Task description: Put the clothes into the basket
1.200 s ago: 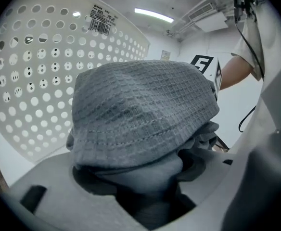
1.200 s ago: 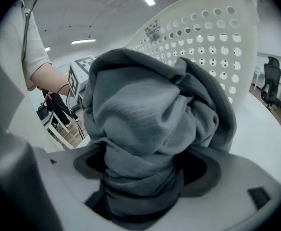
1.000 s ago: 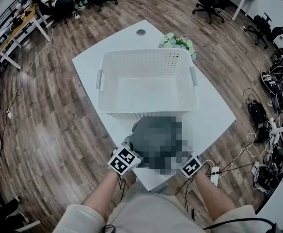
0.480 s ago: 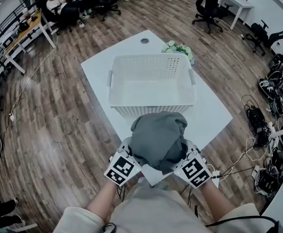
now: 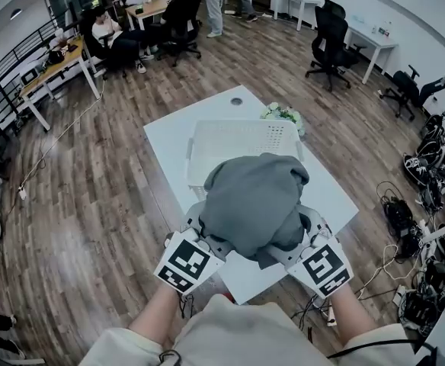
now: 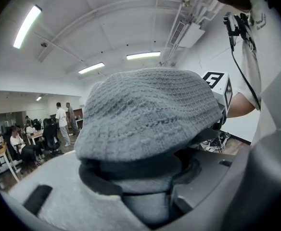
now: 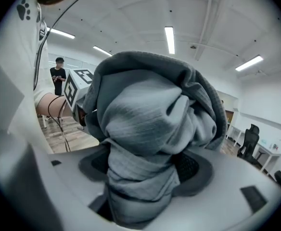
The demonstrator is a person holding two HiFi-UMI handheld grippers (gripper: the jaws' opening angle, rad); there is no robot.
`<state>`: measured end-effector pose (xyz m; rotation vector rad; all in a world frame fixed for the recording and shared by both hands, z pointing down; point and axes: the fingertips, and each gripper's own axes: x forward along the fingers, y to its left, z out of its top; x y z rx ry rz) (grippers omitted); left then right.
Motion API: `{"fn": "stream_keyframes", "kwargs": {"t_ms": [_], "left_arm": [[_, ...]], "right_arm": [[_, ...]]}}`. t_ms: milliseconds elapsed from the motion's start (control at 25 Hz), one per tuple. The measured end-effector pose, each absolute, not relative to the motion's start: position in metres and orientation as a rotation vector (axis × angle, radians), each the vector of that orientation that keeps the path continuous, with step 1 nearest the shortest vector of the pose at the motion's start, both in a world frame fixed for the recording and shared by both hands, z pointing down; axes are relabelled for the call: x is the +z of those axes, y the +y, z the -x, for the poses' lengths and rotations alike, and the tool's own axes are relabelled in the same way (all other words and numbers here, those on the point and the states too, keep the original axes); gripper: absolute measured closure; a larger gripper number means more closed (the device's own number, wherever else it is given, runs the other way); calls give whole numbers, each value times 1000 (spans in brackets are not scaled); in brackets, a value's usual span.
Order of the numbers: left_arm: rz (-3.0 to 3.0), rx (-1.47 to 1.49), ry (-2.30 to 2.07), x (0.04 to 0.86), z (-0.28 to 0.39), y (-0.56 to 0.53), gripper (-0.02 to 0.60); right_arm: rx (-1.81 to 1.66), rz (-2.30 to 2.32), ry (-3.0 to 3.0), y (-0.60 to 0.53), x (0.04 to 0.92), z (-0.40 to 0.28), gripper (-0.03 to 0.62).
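A bundled grey garment hangs in the air between both grippers, raised high toward the head camera and covering the near part of the white basket. My left gripper is shut on the garment's left side; its own view shows knitted grey cloth pinched between the jaws. My right gripper is shut on the right side, with folded grey fabric squeezed between its jaws. The basket stands on the white table, and what shows of its inside is bare.
A bunch of pale flowers lies at the basket's far right corner. Office chairs and desks with seated people stand on the wood floor around the table. Cables lie on the floor to the right.
Both grippers have lifted the grey garment off the table's near edge and raised it, so it now overlaps the basket in the head view. The head camera has tilted up.
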<state>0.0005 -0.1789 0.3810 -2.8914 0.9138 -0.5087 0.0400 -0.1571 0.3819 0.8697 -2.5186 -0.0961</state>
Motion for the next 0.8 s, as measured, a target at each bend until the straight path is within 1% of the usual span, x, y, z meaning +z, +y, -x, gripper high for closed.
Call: {"fn": "stream_keyframes", "kwargs": {"t_ms": [200, 440, 640, 800], "left_arm": [[2831, -466, 927, 343, 11, -217, 320], [2778, -442, 963, 319, 14, -269, 319], [2750, -427, 1008, 323, 16, -320, 319], [2749, -452, 1058, 346, 22, -353, 319]], "right_arm": [[-199, -885, -2530, -196, 345, -29, 258], [-265, -891, -2532, -249, 323, -27, 258], [-317, -891, -2520, -300, 326, -26, 256], [-294, -876, -2513, -335, 350, -21, 256]]}}
